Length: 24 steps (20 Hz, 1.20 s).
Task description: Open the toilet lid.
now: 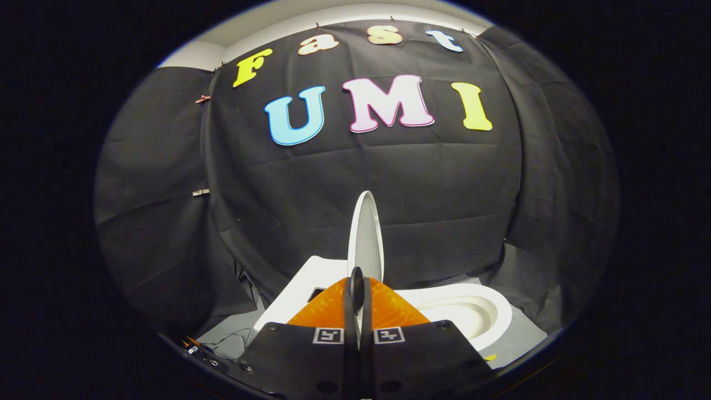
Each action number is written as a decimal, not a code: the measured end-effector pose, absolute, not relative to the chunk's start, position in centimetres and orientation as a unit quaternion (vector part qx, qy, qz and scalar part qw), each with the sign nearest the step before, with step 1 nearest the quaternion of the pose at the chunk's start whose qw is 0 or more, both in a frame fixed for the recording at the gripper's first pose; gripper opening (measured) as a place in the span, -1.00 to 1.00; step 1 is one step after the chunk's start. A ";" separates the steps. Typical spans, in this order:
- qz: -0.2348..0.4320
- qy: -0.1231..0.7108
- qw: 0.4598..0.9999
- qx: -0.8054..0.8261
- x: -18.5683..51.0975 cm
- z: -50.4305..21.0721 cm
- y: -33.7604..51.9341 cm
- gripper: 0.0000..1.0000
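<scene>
From my remote station: the gripper (pixel 358 289) has its two fingers drawn close together, clamped on the lower edge of the toilet lid (pixel 365 239), one finger on each face. The lid stands raised, nearly upright and seen edge-on, rising straight ahead of the fingers and above them. To the right of the fingers and just beyond them lies the white toilet seat (pixel 489 311), its oval opening uncovered. To the left of the lid, the flat white top of the toilet body (pixel 303 286) sits behind the fingers. Down at the left, near the gripper's body, loose cables (pixel 230 339) lie on the grey floor (pixel 516 339). Black cloth hangs behind the toilet
</scene>
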State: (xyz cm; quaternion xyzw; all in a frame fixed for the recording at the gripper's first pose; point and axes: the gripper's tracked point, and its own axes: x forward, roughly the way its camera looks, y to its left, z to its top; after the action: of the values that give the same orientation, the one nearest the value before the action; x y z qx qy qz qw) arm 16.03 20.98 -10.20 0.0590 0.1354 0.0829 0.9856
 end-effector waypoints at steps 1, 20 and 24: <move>0.088 0.136 0.985 0.055 16.1 -10.2 21.7 -0.90; 0.148 0.121 0.981 0.041 15.1 -9.2 27.1 0.39; 0.156 0.099 0.982 0.030 13.6 -7.1 26.8 0.99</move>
State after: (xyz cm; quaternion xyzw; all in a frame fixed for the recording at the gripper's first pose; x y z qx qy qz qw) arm 13.61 26.79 -7.06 0.0302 0.0995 0.1563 0.9822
